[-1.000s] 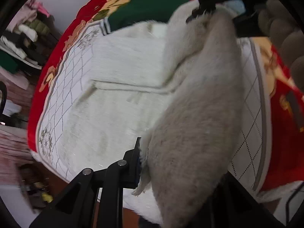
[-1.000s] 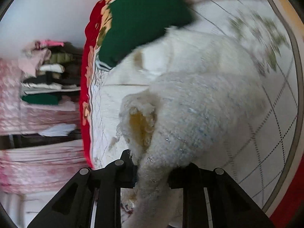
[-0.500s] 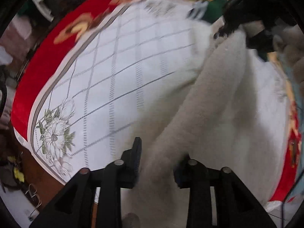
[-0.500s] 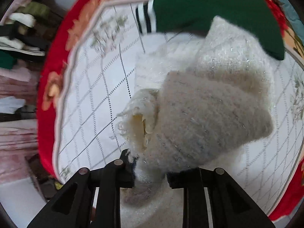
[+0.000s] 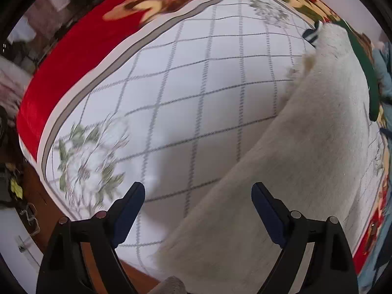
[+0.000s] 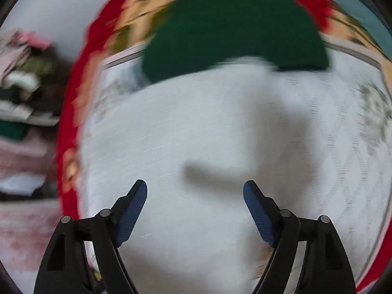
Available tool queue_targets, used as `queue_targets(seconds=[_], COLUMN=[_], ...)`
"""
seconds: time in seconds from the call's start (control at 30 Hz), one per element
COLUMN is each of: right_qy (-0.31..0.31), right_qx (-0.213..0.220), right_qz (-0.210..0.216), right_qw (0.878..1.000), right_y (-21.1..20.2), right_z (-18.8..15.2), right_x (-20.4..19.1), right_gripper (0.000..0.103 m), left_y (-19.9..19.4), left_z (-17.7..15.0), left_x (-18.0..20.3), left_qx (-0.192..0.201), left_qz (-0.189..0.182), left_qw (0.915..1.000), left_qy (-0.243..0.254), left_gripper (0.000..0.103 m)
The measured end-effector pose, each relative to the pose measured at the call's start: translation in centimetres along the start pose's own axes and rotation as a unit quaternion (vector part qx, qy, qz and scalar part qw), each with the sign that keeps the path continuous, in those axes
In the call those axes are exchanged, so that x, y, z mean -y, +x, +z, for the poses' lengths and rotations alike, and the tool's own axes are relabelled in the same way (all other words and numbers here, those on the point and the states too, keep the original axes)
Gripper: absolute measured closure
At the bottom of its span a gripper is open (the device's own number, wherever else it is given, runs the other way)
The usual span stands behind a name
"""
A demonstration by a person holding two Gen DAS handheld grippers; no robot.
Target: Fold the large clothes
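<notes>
A cream fuzzy garment (image 5: 301, 152) lies folded on the white grid-patterned bed cover (image 5: 191, 93), running from the near right edge toward the far right. My left gripper (image 5: 197, 196) is open and empty, just above the garment's near left edge. In the blurred right wrist view, the same garment (image 6: 196, 147) fills the middle below my right gripper (image 6: 195, 193), which is open and empty above it.
A dark green garment (image 6: 232, 29) lies past the cream one, also at the far right in the left wrist view (image 5: 362, 56). The cover has a red floral border (image 5: 73, 56). Stacked clothes (image 6: 24, 85) sit on shelves at left. The bed edge (image 5: 49, 171) drops to the floor.
Both grippers have opened and let go of the cream garment, which now lies on the bed. Both have pulled back from it; the right view is blurred by motion.
</notes>
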State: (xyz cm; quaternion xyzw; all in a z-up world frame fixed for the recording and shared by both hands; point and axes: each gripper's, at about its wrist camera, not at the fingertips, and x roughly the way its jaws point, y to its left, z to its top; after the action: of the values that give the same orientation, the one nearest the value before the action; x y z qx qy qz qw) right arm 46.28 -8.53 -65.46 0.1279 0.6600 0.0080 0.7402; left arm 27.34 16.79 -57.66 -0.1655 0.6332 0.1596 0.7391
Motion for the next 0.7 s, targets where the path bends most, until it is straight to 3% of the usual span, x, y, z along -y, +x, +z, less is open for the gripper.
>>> queue_targets(seconds=[0.1,0.27,0.3,0.33,0.43,0.57,0.63,0.7], right_qy=[0.039,0.093,0.091,0.081,0.086,0.162,0.209,0.226], right_qx=[-0.008,-0.067,-0.051,-0.042,-0.027,0.009,0.011,0.004], right_qz=[0.019,0.145,0.156,0.174,0.208,0.209,0.182,0.135], right_qw=[0.999,0.983,0.982,0.98,0.974,0.964,0.961,0.965], right_y=[3.2,10.7,10.6,10.3,8.3,3.5,1.4,-0.6], right_z=[1.4,2.6,2.7,2.8,1.9,-2.6,-5.8,-9.2], right_x=[5.1,8.6,8.6,8.4,8.8,13.3,16.5,19.2], right_gripper=[0.02,0.017,0.028,0.068,0.086,0.089,0.089,0.089], left_y=[0.3,1.0,1.0,0.9,0.2,-0.9,-1.2,-1.5], left_z=[1.7,4.7,5.2,5.6,5.9,5.3,4.7,3.5], left_x=[2.5,6.8,7.7,8.0,9.2,10.8,11.6,12.6], left_qx=[0.011,0.024,0.027,0.028,0.031,0.033,0.027,0.018], left_qz=[0.004,0.028,0.037,0.043,0.056,0.073,0.074,0.07], left_qw=[0.9998,0.998,0.9972,0.9966,0.9944,0.9902,0.9891,0.9882], left_qy=[0.016,0.05,0.059,0.064,0.085,0.114,0.124,0.135], left_gripper=[0.01,0.009,0.009,0.009,0.009,0.009,0.009,0.009])
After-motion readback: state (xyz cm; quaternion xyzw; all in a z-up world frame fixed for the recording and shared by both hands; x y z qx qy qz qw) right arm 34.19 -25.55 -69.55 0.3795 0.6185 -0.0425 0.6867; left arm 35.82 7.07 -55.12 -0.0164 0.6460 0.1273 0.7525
